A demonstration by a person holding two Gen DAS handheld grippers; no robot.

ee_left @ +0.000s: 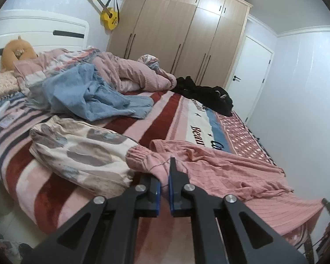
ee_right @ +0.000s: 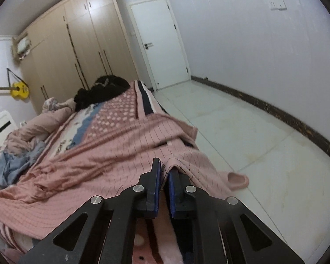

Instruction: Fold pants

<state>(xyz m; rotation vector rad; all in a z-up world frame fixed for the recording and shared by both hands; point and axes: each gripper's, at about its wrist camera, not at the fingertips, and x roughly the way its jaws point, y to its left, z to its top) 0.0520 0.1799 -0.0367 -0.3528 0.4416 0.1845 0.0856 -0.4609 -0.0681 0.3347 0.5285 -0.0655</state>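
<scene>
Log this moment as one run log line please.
task: fold pants | left gripper: shut on pink pants | right gripper: shut on pink pants | pants: partly draped on bed

pale walls (ee_right: 242, 44), beige wardrobe (ee_left: 182, 37), white door (ee_right: 160, 41), tiled floor (ee_right: 242, 132)

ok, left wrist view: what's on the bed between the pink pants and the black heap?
No garment, only the bed cover between the pink pants and the black heap, in the left wrist view.
</scene>
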